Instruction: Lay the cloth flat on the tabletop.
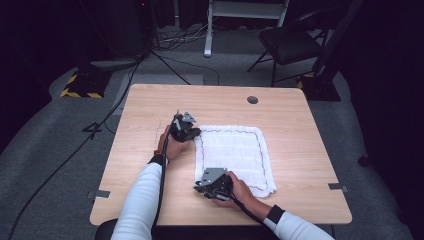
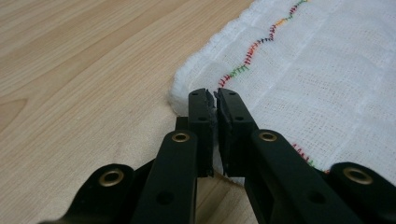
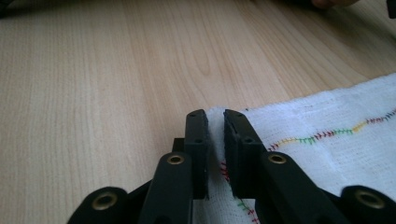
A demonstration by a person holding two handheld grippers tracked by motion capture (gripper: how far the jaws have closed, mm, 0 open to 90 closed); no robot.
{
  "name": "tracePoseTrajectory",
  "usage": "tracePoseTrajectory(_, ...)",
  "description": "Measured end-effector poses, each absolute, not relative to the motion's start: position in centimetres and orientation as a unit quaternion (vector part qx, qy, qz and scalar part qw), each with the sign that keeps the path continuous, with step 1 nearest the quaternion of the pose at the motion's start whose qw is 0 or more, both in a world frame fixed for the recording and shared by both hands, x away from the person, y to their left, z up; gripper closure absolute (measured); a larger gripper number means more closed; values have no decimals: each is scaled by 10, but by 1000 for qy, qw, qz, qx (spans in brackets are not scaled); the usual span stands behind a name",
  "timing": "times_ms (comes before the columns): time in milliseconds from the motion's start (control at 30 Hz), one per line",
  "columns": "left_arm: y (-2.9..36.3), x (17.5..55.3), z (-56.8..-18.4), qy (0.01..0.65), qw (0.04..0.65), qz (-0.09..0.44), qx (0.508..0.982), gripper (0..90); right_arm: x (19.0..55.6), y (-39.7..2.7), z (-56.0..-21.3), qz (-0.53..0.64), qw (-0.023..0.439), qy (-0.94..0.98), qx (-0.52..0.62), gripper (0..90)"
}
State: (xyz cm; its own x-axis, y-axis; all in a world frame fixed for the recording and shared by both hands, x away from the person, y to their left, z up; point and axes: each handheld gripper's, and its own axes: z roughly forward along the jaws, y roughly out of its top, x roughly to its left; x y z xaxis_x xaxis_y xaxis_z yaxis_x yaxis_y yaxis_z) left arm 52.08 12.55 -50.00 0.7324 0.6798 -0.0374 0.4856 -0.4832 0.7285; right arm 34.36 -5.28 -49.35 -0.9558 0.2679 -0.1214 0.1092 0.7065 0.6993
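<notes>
White woven cloth with coloured zigzag stitching (image 1: 235, 152) flat on wooden counter (image 1: 150, 115), right of centre. Light, limp, thin. Left tool (image 2: 215, 100) pinches far-left corner; right tool (image 3: 215, 122) clamps near-left corner. Corners judged best hold.

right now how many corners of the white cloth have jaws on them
2: the left gripper pinches the white cloth at its far left corner, and the right gripper pinches its near left corner. The two right corners lie free.

The cloth (image 2: 327, 88) is white, woven and rough, with colourful stitching. The table (image 1: 150, 150) is smooth, pale wood. The grippers' jaws are matt black plastic.
</notes>
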Motion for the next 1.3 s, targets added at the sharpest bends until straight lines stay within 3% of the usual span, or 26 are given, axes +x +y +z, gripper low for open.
tracePoseTrajectory(1300,184,500,-484,395,394,146,817,857,340,-28,-469,403,115,907,45,853)
